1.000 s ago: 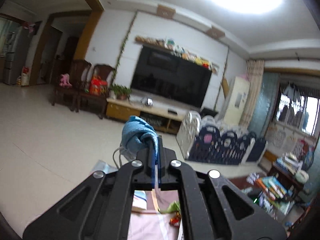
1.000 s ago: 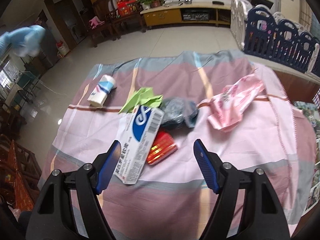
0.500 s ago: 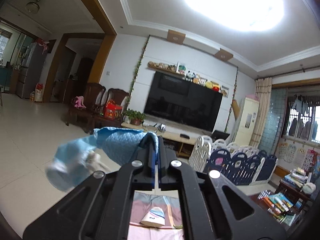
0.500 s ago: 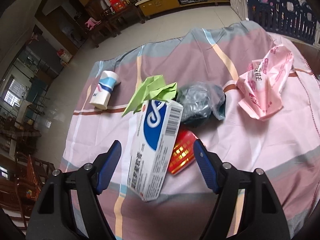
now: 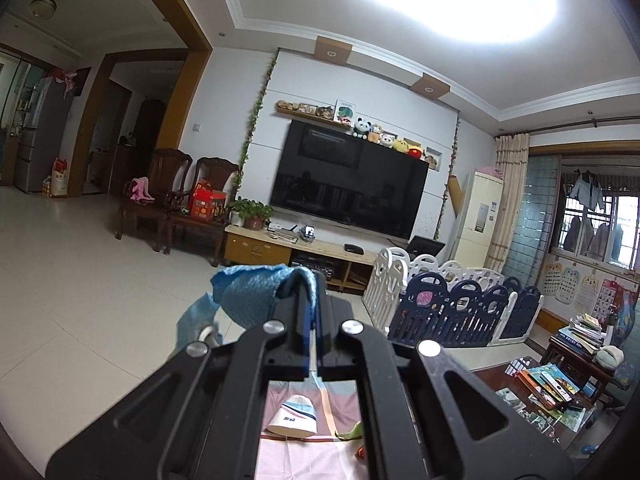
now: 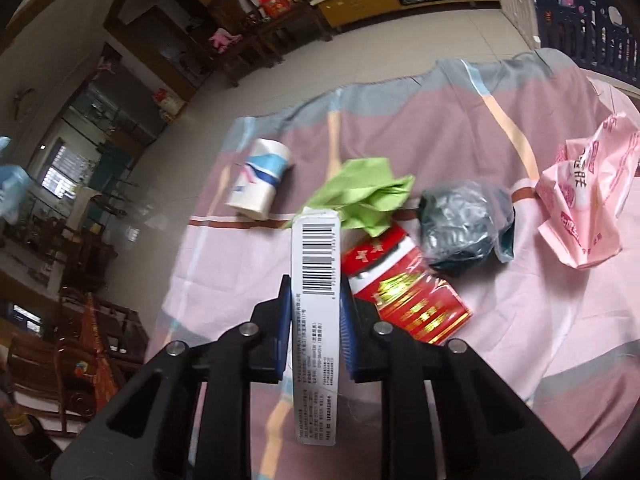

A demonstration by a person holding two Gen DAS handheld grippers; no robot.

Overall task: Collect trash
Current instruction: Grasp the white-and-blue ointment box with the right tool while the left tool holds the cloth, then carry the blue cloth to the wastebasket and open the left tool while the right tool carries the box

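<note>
Right gripper (image 6: 314,316) closing on a long white box (image 6: 316,312) with a bar code, box standing on its thin edge between the two blue pads, pads touching its sides. Left gripper (image 5: 311,312) shut tight on a blue cloth bag (image 5: 248,300), bag hanging off to the left, up in the air. More trash lying on the pink striped cloth (image 6: 540,320): a paper cup (image 6: 258,176) on its side, crumpled green paper (image 6: 364,192), a red packet (image 6: 404,292) just beside the box, a dark bag ball (image 6: 464,224) and a pink bag (image 6: 588,200).
</note>
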